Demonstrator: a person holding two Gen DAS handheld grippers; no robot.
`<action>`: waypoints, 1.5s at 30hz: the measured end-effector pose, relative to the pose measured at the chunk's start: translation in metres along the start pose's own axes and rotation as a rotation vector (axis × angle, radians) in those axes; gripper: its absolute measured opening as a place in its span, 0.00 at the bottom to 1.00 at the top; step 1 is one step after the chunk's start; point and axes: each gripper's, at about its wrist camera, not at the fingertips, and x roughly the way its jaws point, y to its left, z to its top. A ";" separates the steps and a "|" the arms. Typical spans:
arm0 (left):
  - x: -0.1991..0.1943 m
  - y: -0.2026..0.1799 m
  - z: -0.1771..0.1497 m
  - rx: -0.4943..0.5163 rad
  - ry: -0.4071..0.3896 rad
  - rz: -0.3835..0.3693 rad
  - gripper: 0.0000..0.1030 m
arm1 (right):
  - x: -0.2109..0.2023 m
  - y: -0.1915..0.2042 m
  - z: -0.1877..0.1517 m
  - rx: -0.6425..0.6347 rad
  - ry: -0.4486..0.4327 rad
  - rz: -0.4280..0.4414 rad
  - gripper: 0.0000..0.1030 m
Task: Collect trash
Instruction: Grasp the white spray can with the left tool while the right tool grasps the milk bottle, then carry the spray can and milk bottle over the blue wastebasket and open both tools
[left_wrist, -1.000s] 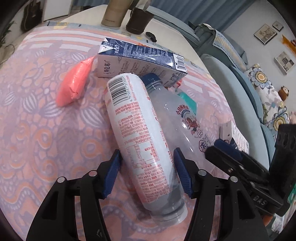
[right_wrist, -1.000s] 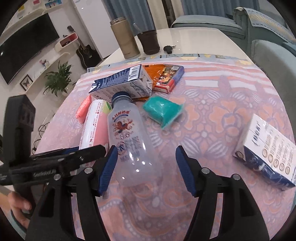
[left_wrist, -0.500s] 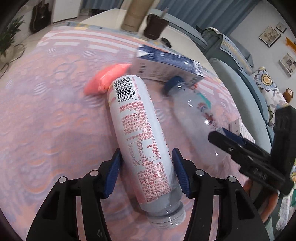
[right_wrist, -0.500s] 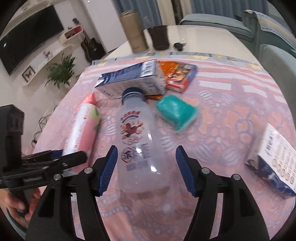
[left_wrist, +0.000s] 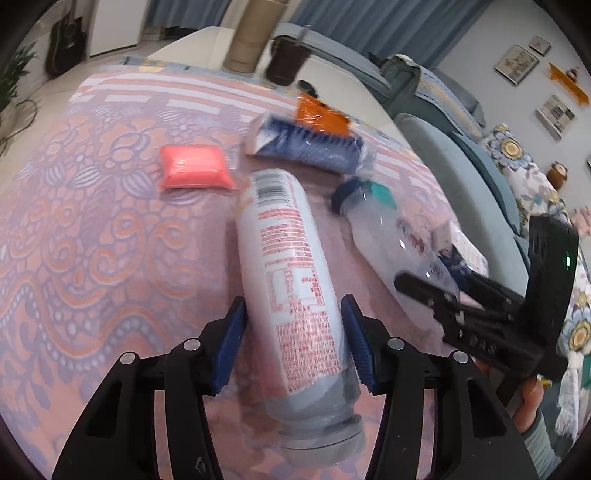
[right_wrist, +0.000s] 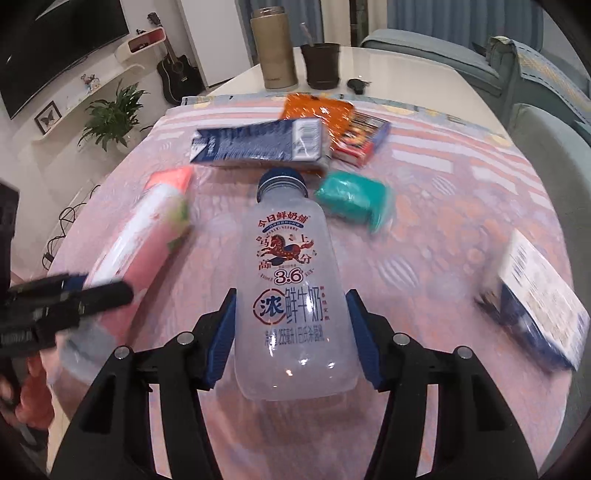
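Note:
My left gripper (left_wrist: 293, 341) is shut on a white bottle with red print (left_wrist: 291, 280), held by its lower body; the bottle also shows in the right wrist view (right_wrist: 144, 236). My right gripper (right_wrist: 291, 339) is shut on a clear milk bottle with a blue cap (right_wrist: 290, 273), also seen in the left wrist view (left_wrist: 391, 243). On the patterned tablecloth (left_wrist: 92, 221) lie a blue carton (right_wrist: 258, 142), an orange packet (right_wrist: 317, 112), a pink packet (left_wrist: 194, 171), a teal packet (right_wrist: 352, 195) and a white-and-blue box (right_wrist: 535, 295).
A tan flask (right_wrist: 275, 48), a dark cup (right_wrist: 321, 64) and a black key fob (right_wrist: 356, 85) stand on the bare white table end at the back. Grey-blue chairs (right_wrist: 546, 147) flank the right side.
Both grippers have lifted and drawn their bottles back from the pile. The two bottles have spread apart, and the pink packet and carton now lie further away.

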 end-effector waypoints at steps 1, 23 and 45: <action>-0.001 -0.003 -0.001 0.008 0.001 -0.007 0.48 | -0.007 -0.005 -0.011 0.005 0.011 -0.016 0.52; 0.026 -0.027 -0.012 0.058 0.122 0.077 0.61 | -0.020 -0.033 -0.050 0.162 0.126 -0.028 0.68; -0.013 -0.125 -0.005 0.243 -0.042 -0.027 0.45 | -0.116 -0.071 -0.054 0.276 -0.111 0.003 0.52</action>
